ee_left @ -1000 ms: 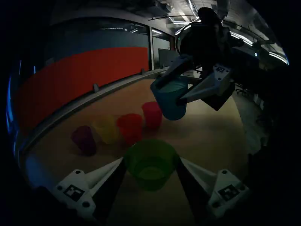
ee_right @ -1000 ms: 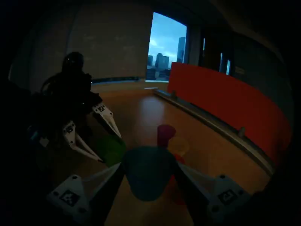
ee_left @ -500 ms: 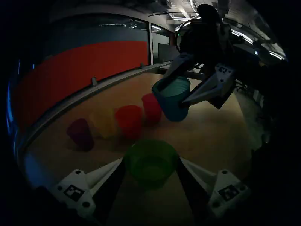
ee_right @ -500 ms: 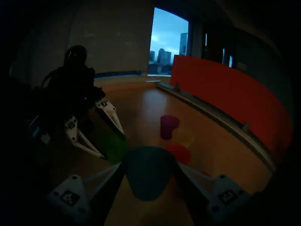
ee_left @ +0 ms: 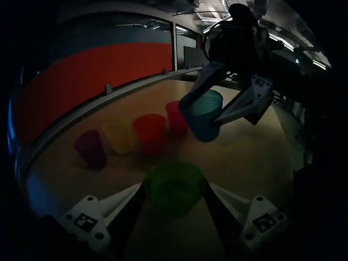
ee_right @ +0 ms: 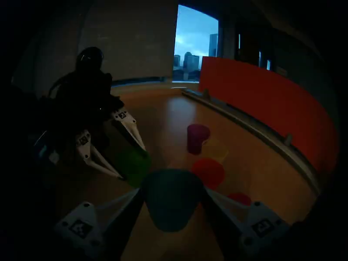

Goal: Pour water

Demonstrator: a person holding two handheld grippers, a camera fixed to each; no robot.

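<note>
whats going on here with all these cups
A person is working with two handheld grippers at a wooden table. The left gripper holds a green cup, and the right gripper holds a blue cup tilted in the air beyond it. Standing in a row on the table are a purple cup, a yellow cup, a red cup and a pink cup. It is too dim to tell whether any water is flowing.

The blue cup (ee_left: 202, 121), in the right gripper (ee_left: 201, 113), has tipped further, its mouth now swung toward the camera. In the right gripper view, red cup (ee_right: 209, 172) and pink cup (ee_right: 238, 198) have emerged from behind it.
</note>
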